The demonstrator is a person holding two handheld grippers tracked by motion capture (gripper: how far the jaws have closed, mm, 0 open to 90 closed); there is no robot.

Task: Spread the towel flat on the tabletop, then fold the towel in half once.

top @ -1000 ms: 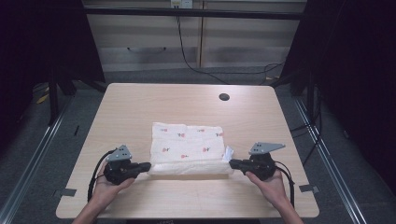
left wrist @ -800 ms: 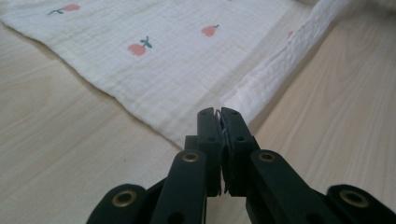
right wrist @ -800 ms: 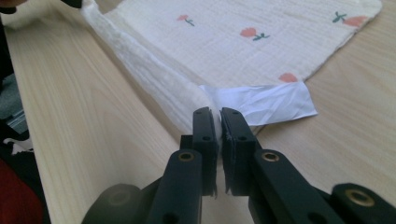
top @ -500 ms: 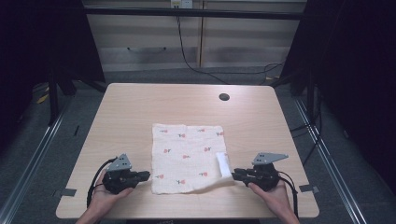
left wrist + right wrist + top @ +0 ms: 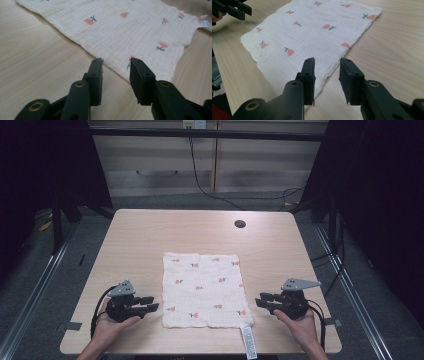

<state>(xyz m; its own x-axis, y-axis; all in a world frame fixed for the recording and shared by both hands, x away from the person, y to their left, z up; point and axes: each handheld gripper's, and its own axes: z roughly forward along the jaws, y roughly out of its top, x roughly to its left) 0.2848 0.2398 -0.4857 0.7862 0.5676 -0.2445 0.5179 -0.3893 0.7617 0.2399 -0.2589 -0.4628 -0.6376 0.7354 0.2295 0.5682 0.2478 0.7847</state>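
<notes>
A cream cloth (image 5: 204,289) printed with small pink flowers lies spread flat near the table's front edge, a white care label (image 5: 248,341) trailing from its front right corner. My left gripper (image 5: 151,303) rests just off the cloth's left edge, open, with nothing between its jaws. In the left gripper view the cloth (image 5: 130,27) lies right ahead of the left gripper (image 5: 116,61). My right gripper (image 5: 260,299) sits just off the cloth's right edge, open and empty. The right gripper view has the cloth (image 5: 312,32) under and beyond the right gripper (image 5: 327,60).
The light wooden table (image 5: 150,240) has a round cable hole (image 5: 240,224) at the back right. Dark frame posts and floor rails flank both sides. The other gripper (image 5: 232,8) appears at the top left of the right gripper view.
Both grippers pulled the folded cloth's edge toward the front, laid the cloth out flat, let go and opened. They now sit just outside its left and right edges.
</notes>
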